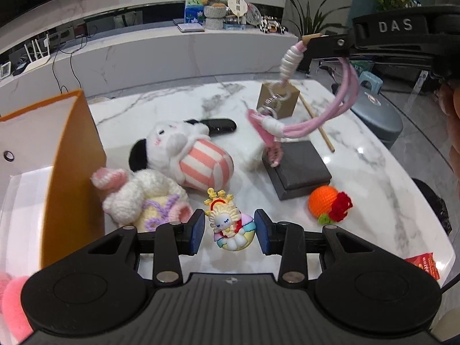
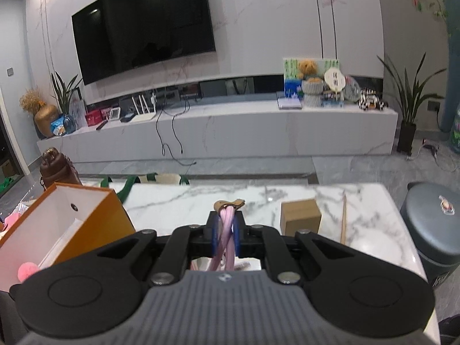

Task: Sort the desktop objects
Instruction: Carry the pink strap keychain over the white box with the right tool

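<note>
The right gripper (image 2: 226,231) is clamped on the looped cords of a pink braided strap keychain (image 1: 290,128), its blue pads pressed against the strands. The keychain hangs in the air above the dark grey square box (image 1: 299,169) on the white marble table (image 1: 373,178), its beaded end and metal rings dangling (the lower tassel is blurred). The left gripper (image 1: 230,231) hangs low with its fingers wide apart, holding nothing; a small pastel cartoon figurine (image 1: 231,225) lies on the table between them. Left of the grey box lie a white plush dog with a pink striped body (image 1: 187,155) and a white crocheted bunny (image 1: 143,198), and beyond them stands an open orange cardboard box (image 1: 69,178). An orange crocheted fruit with a red flower (image 1: 329,204) sits just beside the grey box's near corner. Behind the grey box stands a small brown cardboard cube (image 1: 277,100).
</note>
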### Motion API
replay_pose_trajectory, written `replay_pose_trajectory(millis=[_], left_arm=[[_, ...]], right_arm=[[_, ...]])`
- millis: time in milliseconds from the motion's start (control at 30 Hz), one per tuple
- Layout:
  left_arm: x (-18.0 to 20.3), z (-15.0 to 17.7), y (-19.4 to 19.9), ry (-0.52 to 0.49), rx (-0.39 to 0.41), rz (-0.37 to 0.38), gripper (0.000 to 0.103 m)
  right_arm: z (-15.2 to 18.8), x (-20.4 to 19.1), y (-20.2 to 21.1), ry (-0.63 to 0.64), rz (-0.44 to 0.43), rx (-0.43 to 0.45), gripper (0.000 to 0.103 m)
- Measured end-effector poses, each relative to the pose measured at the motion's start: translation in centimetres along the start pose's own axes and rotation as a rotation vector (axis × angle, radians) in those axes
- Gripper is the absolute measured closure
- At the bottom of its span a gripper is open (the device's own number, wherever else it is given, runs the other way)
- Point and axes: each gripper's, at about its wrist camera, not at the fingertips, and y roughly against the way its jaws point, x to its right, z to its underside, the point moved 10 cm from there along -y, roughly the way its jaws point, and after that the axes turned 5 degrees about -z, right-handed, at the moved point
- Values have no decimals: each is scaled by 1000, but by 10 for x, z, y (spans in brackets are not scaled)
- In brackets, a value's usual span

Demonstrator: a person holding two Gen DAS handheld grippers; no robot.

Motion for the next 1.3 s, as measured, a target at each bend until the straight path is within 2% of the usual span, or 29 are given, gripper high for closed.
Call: replay_pose_trajectory(millis=[400, 700, 900, 1133, 1300], left_arm=[[-17, -24, 36, 38, 75, 4, 60], [-70, -50, 81, 128, 141, -30, 60], [-116, -58, 107, 183, 192, -93, 60], [-173, -56, 111, 245, 187, -189, 60], [-203, -38, 104, 260, 109, -212, 59]], right_arm=[[-50, -39, 39, 42, -46, 128, 92], [-71, -93, 50, 78, -117, 174, 92], [-72, -128, 40, 99, -158, 166, 92], [-87, -167, 42, 115, -214, 201, 92], [-93, -205, 54, 134, -274, 231, 92]])
